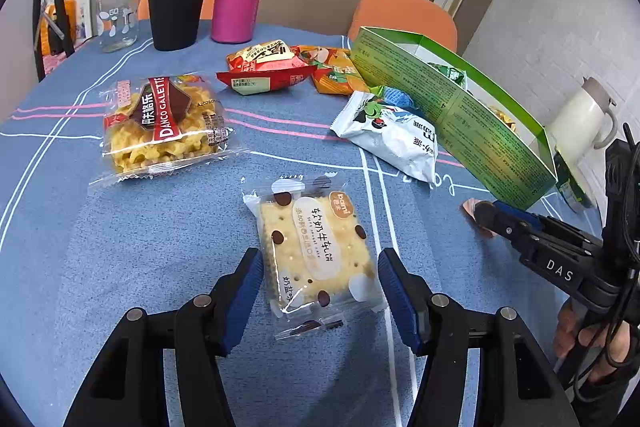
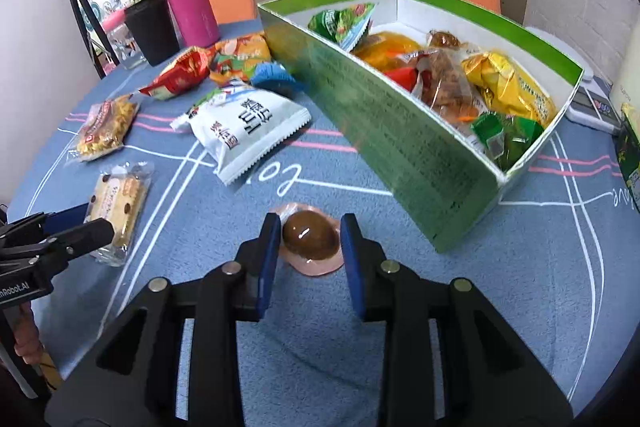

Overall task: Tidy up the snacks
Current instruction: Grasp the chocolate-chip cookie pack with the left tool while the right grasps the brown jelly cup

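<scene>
With the green box [image 2: 404, 143] already crowded, I worry my left gripper [image 1: 320, 269], jaws apart around the cracker packet [image 1: 314, 253] lying lengthwise away from me on the desk [image 1: 140, 247], crushes it, while my right gripper [image 2: 310, 237], jaws apart, straddles the slippery braised egg [image 2: 311, 235]

"DANCO GALETTE" runs along the far-left waffle pack [image 1: 164, 123]; "bami" marks the near cracker pack [image 1: 316, 251]; "DAS" stands on the right gripper [image 1: 486, 217], at right.
</scene>
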Demonstrator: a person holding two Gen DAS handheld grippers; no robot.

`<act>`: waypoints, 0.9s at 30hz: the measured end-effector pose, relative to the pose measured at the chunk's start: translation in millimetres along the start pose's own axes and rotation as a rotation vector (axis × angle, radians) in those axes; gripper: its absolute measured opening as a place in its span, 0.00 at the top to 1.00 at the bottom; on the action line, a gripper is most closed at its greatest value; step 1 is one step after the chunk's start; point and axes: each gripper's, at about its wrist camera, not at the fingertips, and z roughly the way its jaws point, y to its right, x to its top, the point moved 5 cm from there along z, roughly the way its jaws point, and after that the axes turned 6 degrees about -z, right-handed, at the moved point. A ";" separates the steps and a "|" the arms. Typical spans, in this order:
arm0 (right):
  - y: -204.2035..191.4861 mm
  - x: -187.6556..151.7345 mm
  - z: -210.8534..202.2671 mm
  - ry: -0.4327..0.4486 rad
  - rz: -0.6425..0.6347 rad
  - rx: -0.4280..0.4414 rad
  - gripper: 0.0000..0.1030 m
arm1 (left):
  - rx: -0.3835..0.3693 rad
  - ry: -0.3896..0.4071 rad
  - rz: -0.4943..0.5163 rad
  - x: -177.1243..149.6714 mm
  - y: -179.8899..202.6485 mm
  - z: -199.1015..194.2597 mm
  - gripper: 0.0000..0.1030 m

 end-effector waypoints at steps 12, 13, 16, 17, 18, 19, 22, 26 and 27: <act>-0.8 -6.2 -6.7 0.017 0.032 0.053 0.71 | 0.043 -0.026 -0.010 3.5 5.0 6.0 0.28; 0.8 -6.1 -6.8 0.018 0.038 0.052 0.71 | 0.059 -0.024 -0.021 5.0 6.3 7.8 0.19; 1.8 -7.1 -7.9 0.019 0.047 0.057 0.71 | 0.102 -0.023 -0.014 9.1 12.4 16.5 0.19; 1.7 -7.1 -8.3 0.019 0.047 0.058 0.71 | 0.131 -0.016 0.006 10.3 15.4 19.7 0.19; 1.4 -7.3 -8.6 0.020 0.046 0.060 0.71 | 0.153 -0.005 0.033 10.7 18.2 22.6 0.19; 1.3 -7.3 -8.7 0.021 0.046 0.060 0.71 | 0.180 0.005 0.077 10.1 21.1 27.0 0.20; 0.0 -7.6 -8.9 0.022 0.043 0.071 0.71 | 0.184 0.032 0.145 8.6 27.4 25.0 0.41; -3.6 -6.6 -12.8 0.043 0.025 0.072 0.71 | 0.128 0.014 0.141 6.5 28.5 17.6 0.41; -5.4 -6.8 -14.5 0.050 0.023 0.079 0.71 | 0.117 0.009 0.133 6.1 28.6 16.2 0.41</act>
